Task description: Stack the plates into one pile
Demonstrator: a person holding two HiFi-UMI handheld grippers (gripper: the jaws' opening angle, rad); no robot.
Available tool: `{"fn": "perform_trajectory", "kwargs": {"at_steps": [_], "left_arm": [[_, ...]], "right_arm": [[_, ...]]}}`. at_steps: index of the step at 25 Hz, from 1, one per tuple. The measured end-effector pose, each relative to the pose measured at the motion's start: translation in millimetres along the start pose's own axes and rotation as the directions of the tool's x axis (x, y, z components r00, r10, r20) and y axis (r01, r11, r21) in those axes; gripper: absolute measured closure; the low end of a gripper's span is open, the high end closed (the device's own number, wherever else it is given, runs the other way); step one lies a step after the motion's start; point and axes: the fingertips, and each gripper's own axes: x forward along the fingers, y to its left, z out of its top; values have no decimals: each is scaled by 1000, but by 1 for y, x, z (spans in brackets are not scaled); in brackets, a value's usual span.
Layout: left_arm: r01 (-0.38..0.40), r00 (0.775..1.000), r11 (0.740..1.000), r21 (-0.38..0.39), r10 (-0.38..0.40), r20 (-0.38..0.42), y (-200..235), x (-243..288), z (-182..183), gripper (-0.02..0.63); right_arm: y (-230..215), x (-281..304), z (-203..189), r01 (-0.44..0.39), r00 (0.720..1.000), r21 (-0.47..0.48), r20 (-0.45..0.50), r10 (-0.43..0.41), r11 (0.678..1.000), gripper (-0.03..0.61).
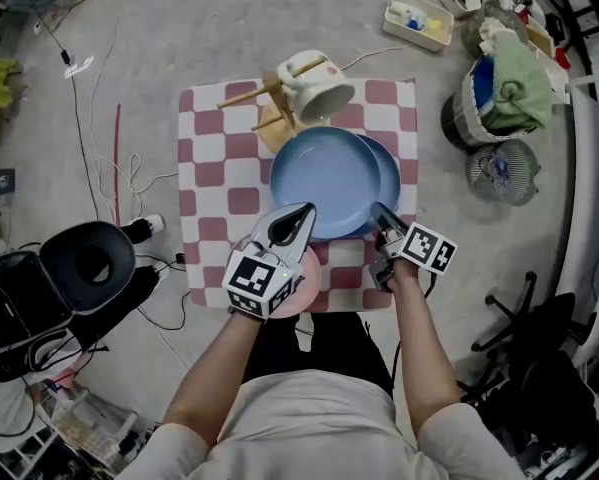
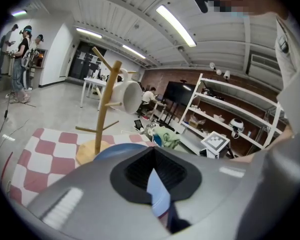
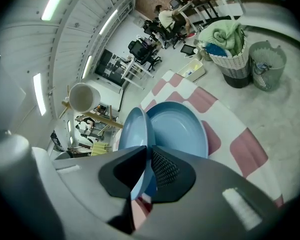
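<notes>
Two claws are on one blue plate (image 1: 324, 180) here. The left claw (image 1: 297, 218) is pinching its near rim, and the left gripper view shows the edge wedged right between the jaws. Under that claw a pink plate (image 1: 310, 284) sits on the checked cloth (image 1: 214, 158), which is spread on the floor. Behind the plates stands a wooden mug tree (image 1: 277, 118) with a white mug (image 1: 319, 88) hung on it. The right claw (image 1: 381, 218) is clamped on the same rim, further right. A second blue plate (image 1: 391, 173) lies on the cloth, poking out from under the held one's right side. Can't tell if those two touch.
</notes>
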Motion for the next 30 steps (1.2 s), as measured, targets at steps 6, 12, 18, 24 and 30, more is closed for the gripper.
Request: {"fn": "perform_trajectory", "kwargs": {"at_steps": [6, 12, 18, 24, 30], "left_arm": [[34, 999, 999, 16, -33, -32, -13, 20, -1, 607], [54, 997, 998, 22, -52, -59, -21, 34, -7, 607], [69, 995, 997, 22, -67, -80, -29, 46, -14, 607], [69, 994, 997, 19, -67, -88, -28, 49, -17, 607], [61, 994, 998, 10, -60, -91, -25, 47, -21, 607]], "right_arm": [[-21, -13, 15, 5, 999, 39, 34, -7, 999, 540], [-44, -19, 25, 97, 994, -39, 55, -95, 994, 541], [-72, -25, 23, 244, 970, -158, 59, -237, 957, 501], [-82, -14, 13, 275, 961, -137, 19, -275, 952, 486], [-93, 9, -1, 248, 968, -31, -35, -249, 968, 488]]}}
